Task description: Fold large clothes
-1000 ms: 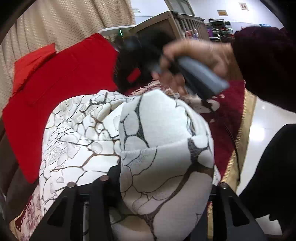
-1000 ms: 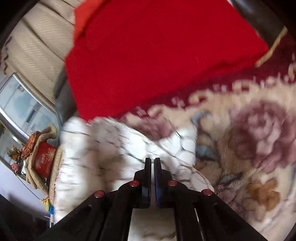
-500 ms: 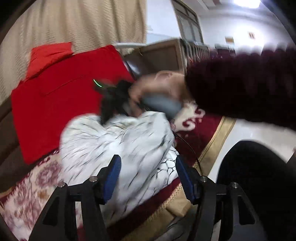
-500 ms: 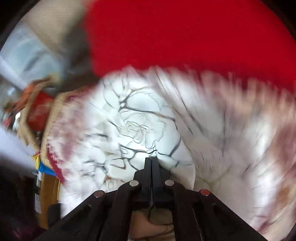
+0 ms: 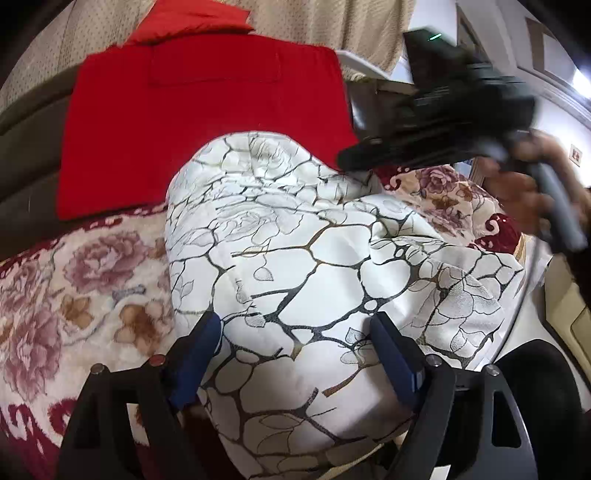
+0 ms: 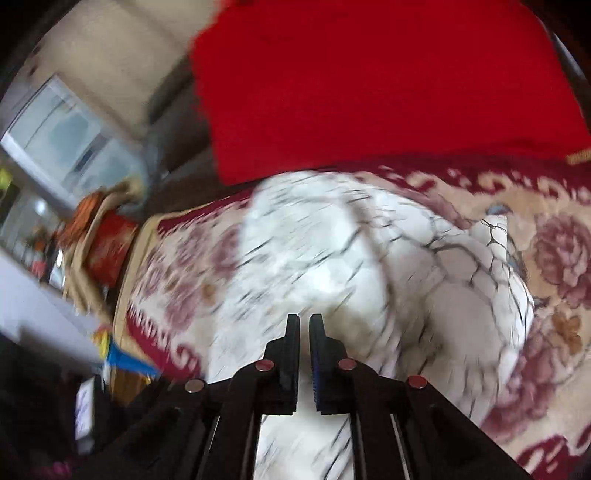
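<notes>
A white garment [image 5: 314, 258] with a dark cracked-line and rose print lies bunched on the floral blanket [image 5: 74, 277]. My left gripper [image 5: 295, 321] hovers over its near end. The jaws are opening wide, the cloth lies under and between them, and the blue pads [image 5: 199, 343] do not press on it. My right gripper [image 5: 347, 158], held by a hand [image 5: 524, 192], hangs just above the garment's far edge. In the blurred right wrist view the garment [image 6: 332, 258] lies below the right gripper [image 6: 304, 319], whose jaws are opening by a narrow slit with nothing caught in it.
A red cloth [image 5: 203, 110] covers the sofa back behind the garment, also the red cloth [image 6: 369, 92] in the right wrist view. A beige curtain [image 5: 332, 22] hangs beyond. The blanket's gold-trimmed edge [image 5: 524, 251] drops to the floor at right. A cluttered side stand [image 6: 99, 240] sits at left.
The left jaws let go of the garment fold and spread wide as the hand pulled back. The right gripper lifted off the cloth and its jaws parted slightly. The garment now lies flatter.
</notes>
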Available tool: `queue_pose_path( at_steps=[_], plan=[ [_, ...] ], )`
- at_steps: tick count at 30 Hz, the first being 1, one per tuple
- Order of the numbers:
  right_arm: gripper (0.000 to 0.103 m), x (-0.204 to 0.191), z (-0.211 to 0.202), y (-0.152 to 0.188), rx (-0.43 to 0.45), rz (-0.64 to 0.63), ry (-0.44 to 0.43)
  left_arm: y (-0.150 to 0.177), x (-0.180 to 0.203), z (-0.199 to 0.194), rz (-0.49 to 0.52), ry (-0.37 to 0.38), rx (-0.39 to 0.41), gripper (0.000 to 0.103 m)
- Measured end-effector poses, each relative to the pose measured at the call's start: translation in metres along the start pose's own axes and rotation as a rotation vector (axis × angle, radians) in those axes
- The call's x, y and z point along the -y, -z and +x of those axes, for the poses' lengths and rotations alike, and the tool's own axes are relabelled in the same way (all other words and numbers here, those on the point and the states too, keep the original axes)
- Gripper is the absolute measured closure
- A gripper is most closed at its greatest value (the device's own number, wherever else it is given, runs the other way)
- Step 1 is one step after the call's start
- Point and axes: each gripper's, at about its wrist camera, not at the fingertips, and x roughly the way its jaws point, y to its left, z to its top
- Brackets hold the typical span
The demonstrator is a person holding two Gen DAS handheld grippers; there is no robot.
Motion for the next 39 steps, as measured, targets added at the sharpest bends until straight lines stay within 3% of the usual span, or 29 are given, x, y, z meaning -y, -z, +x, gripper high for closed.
queue_pose_path(
  at_steps=[3,5,6,8,10,12,14,17,21,23,26,29,32,37,39],
  plan=[
    [0.094,-0.015,-0.01,0.026,-0.029,-0.059,0.004,0.001,0.001,0.005,0.002,0.015,0.003,0.017],
    [0.097,-0.007,0.005,0.041,-0.05,-0.051,0.129,0.0,0.002,0.01,0.012,0.026,0.0,0.017],
    [0.098,0.001,0.018,0.042,-0.065,-0.031,0.135,0.002,0.004,0.014,0.034,0.025,0.001,0.016],
    [0.102,0.03,0.053,0.049,-0.113,0.046,0.098,0.008,0.012,0.022,0.119,-0.011,-0.005,0.015],
    [0.103,0.042,0.06,0.046,-0.103,0.106,0.042,0.014,0.02,0.025,0.186,-0.06,0.018,0.014],
    [0.103,0.053,0.059,0.042,-0.114,0.168,-0.01,0.014,0.016,0.023,0.174,-0.036,0.041,0.014],
    [0.103,0.05,0.051,0.039,-0.128,0.178,-0.009,0.016,0.013,0.019,0.181,-0.024,0.059,0.013],
    [0.095,0.018,0.025,0.022,-0.138,0.106,0.047,0.017,0.01,0.016,0.17,-0.023,0.061,0.013],
    [0.095,-0.03,-0.008,-0.02,-0.012,0.0,0.01,0.015,0.001,0.013,0.119,-0.006,0.06,0.013],
    [0.095,-0.045,-0.004,-0.041,0.021,-0.023,0.03,0.015,0.004,0.015,0.129,-0.014,0.059,0.013],
    [0.095,-0.049,0.035,-0.081,0.021,-0.03,0.108,0.017,0.007,0.016,0.133,-0.009,0.063,0.012],
    [0.094,-0.026,0.082,-0.111,-0.029,0.025,0.187,0.019,0.007,0.013,0.144,-0.002,0.067,0.012],
    [0.101,0.017,0.138,-0.112,-0.167,0.119,0.215,0.02,0.002,0.01,0.12,0.006,0.085,0.012],
    [0.103,0.047,0.138,-0.108,-0.143,0.208,0.102,0.021,0.002,0.012,0.118,0.02,0.09,0.01],
    [0.102,0.045,0.123,-0.104,-0.126,0.205,0.111,0.023,0.003,0.012,0.126,0.018,0.079,0.009]
  ],
)
